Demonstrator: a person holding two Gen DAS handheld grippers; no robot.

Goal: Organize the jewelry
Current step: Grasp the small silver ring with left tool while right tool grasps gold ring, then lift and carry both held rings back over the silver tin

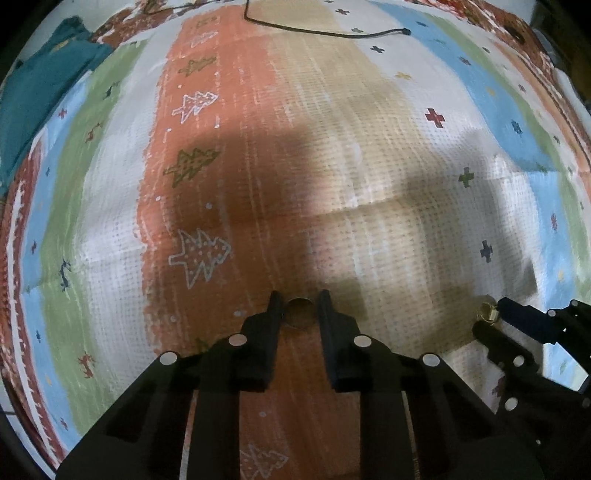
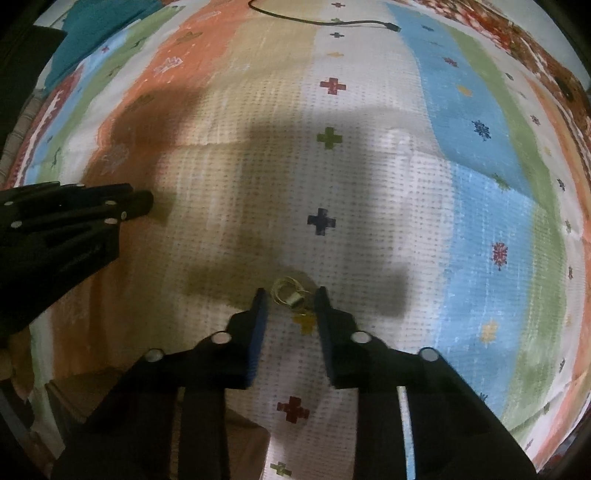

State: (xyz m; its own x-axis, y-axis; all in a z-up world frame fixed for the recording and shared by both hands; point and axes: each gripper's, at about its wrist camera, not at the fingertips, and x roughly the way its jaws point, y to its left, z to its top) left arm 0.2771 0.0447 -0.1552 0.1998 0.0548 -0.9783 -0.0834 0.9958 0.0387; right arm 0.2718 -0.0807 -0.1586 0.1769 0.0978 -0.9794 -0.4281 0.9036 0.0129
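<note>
My left gripper points down at the patterned cloth. Its two black fingertips press on either side of a thin, dark round ring that lies on the orange stripe. My right gripper also points down, shut on a small gold jewelry piece of a short shiny band and fine wire hoops on the white stripe. The left wrist view shows the right gripper at the far right, with the gold piece at its tips. The left gripper reaches in at the left edge of the right wrist view.
A black cable lies across the far part of the cloth and ends in a plug. A teal fabric lies at the far left. A crease crosses the cloth. Both grippers cast broad shadows.
</note>
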